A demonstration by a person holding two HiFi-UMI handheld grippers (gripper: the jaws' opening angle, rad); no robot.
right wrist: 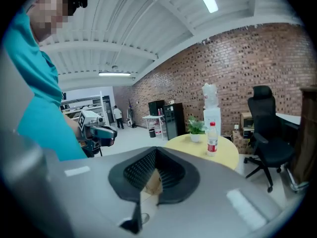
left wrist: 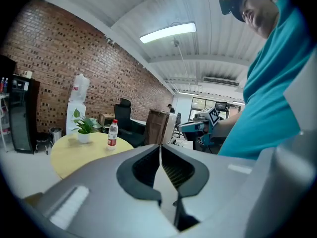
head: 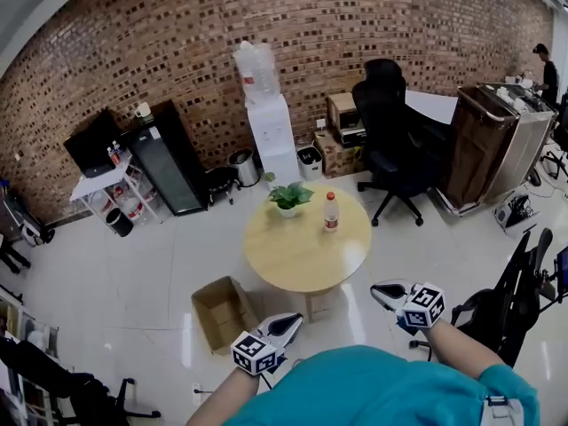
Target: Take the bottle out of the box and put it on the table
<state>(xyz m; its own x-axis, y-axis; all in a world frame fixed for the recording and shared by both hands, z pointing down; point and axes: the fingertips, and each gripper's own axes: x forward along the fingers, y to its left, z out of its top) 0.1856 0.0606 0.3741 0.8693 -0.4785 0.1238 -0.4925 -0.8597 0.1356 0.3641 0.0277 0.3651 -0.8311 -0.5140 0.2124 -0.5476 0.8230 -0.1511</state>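
Left gripper first: its jaws are closed tip to tip with nothing between them, and it is held just in front of the person's teal shirt. The right gripper is the same, jaws pressed together and empty, held out on the other side. Each carries its cube of black-and-white square markers, the left cube and the right cube, with patterns on them and no words. Further out, the bottle stands upright on the round yellow table, well apart from both grippers. It is clear plastic with a red cap and a red label band, and the print is too small to read. Just beside it is a small green plant in a white pot. On the floor by the table's near left edge is the cardboard box, with its flaps open. Behind that, a white water dispenser stands against the brick wall, and a black office chair is to the right of it.
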